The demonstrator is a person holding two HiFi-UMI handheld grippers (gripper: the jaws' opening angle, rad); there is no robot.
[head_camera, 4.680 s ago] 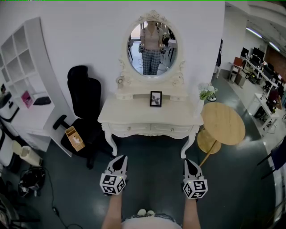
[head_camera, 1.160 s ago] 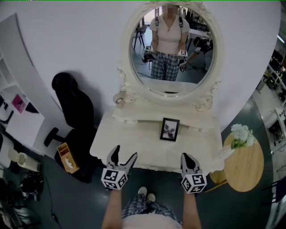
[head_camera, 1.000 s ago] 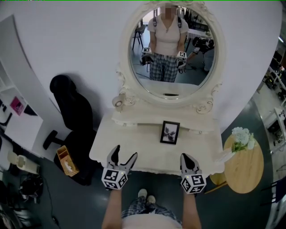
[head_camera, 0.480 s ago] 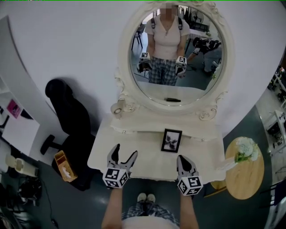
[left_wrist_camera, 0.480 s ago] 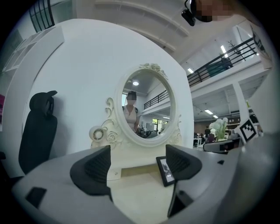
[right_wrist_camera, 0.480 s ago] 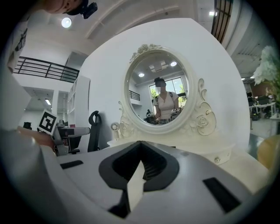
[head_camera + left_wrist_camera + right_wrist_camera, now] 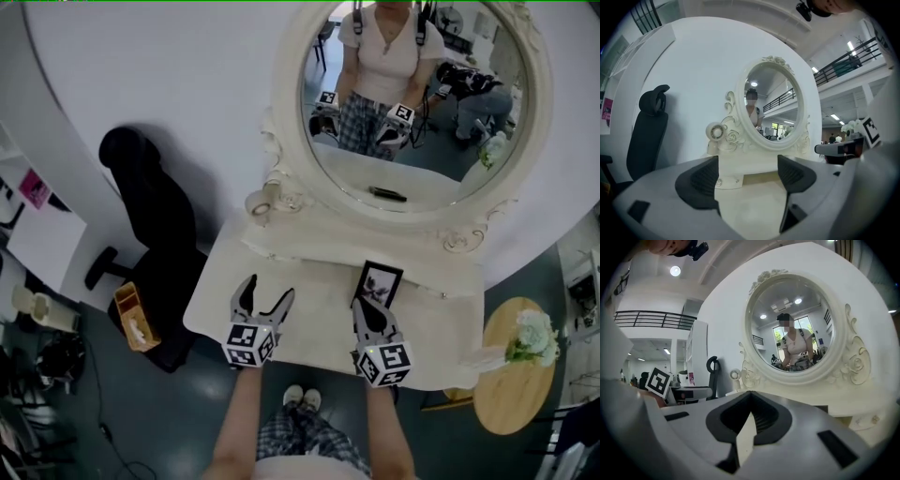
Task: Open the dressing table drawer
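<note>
The white dressing table (image 7: 309, 291) with its oval mirror (image 7: 412, 103) stands right in front of me. Its front drawers are hidden under the tabletop edge in the head view. My left gripper (image 7: 265, 298) hangs open over the tabletop's left part, with nothing between its pads (image 7: 701, 182); the left gripper view looks at the mirror base. My right gripper (image 7: 367, 312) is shut and empty, just in front of a small black photo frame (image 7: 377, 284). In the right gripper view the right gripper (image 7: 750, 401) points at the mirror (image 7: 797, 331).
A black office chair (image 7: 150, 206) stands left of the table, with a yellow box (image 7: 131, 323) on the floor by it. A round wooden side table (image 7: 506, 408) with white flowers (image 7: 534, 336) is at the right. White shelving (image 7: 33, 225) runs along the left.
The view has closed in on the table. Both grippers now hang over the tabletop; the right one has shifted left and forward to the photo frame. Left stays open, right stays shut.
</note>
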